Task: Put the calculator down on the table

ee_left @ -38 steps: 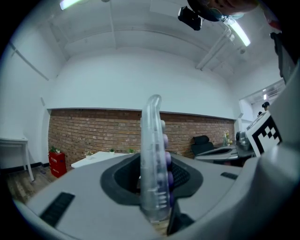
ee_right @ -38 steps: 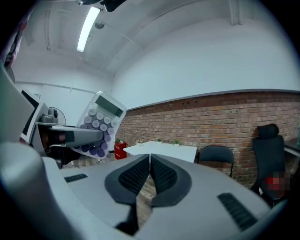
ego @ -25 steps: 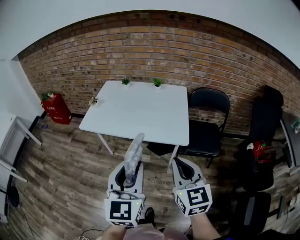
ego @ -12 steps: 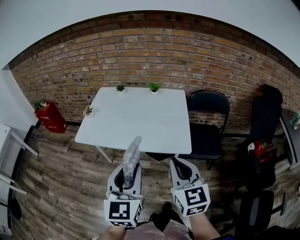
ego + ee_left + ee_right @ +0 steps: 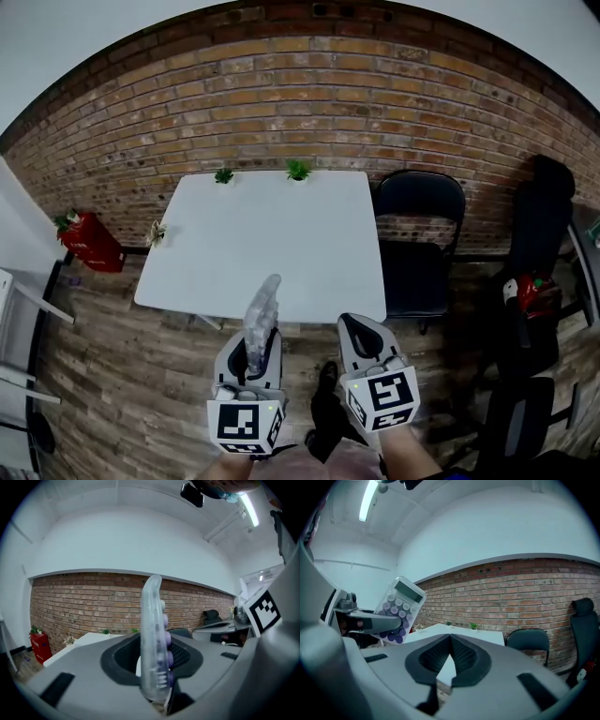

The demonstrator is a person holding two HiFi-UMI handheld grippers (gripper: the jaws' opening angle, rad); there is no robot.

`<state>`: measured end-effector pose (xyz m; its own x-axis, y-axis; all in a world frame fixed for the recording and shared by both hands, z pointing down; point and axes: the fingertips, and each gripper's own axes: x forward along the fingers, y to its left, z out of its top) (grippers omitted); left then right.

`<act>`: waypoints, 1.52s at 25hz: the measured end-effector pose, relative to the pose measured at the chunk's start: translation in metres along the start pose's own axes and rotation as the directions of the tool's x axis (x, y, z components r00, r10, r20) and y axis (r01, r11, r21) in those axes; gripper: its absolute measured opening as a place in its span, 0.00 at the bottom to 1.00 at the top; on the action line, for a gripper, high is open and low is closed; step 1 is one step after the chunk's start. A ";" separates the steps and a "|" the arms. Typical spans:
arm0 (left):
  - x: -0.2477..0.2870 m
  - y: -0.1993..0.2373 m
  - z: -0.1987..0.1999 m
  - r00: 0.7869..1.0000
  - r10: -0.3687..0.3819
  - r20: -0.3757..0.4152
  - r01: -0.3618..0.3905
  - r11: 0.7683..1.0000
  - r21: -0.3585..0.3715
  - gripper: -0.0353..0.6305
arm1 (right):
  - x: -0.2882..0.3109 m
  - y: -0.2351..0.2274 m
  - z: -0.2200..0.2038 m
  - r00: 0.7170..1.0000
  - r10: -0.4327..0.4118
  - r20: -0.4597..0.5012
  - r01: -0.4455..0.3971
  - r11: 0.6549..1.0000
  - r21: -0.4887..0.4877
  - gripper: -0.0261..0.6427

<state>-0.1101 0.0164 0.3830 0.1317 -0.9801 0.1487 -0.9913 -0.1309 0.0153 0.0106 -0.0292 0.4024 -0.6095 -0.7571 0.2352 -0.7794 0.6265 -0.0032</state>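
My left gripper [image 5: 253, 349] is shut on a translucent calculator [image 5: 262, 309] with purple buttons, which stands on edge between the pads and sticks out past the fingertips. In the left gripper view the calculator [image 5: 152, 630] rises edge-on in front of the brick wall. The right gripper view shows its keypad and display [image 5: 399, 606] at the left. The calculator's tip hangs over the near edge of the white table [image 5: 272, 239]. Beside it, my right gripper [image 5: 362, 336] is shut with nothing between its pads, just short of the table's near right corner.
Two small green plants [image 5: 298, 170] stand at the table's far edge and a third small plant [image 5: 155, 232] at its left edge. A black folding chair [image 5: 419, 225] stands right of the table. A red object [image 5: 86, 242] sits on the floor at the left.
Both grippers have come forward to the table, which now lies closer and larger in the head view. The calculator stays in the left gripper's hold.
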 end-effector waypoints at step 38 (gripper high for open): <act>0.310 0.097 0.042 0.991 -0.114 -0.075 0.112 0.993 -0.032 0.26 | 0.264 -0.152 0.080 0.996 -0.081 -0.030 0.081 0.997 -0.004 0.04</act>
<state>-0.1651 -0.3066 0.3892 0.2431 -0.9448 0.2199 -0.9700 -0.2348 0.0634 -0.0437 -0.3394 0.3877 -0.5400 -0.7992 0.2641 -0.8254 0.5643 0.0199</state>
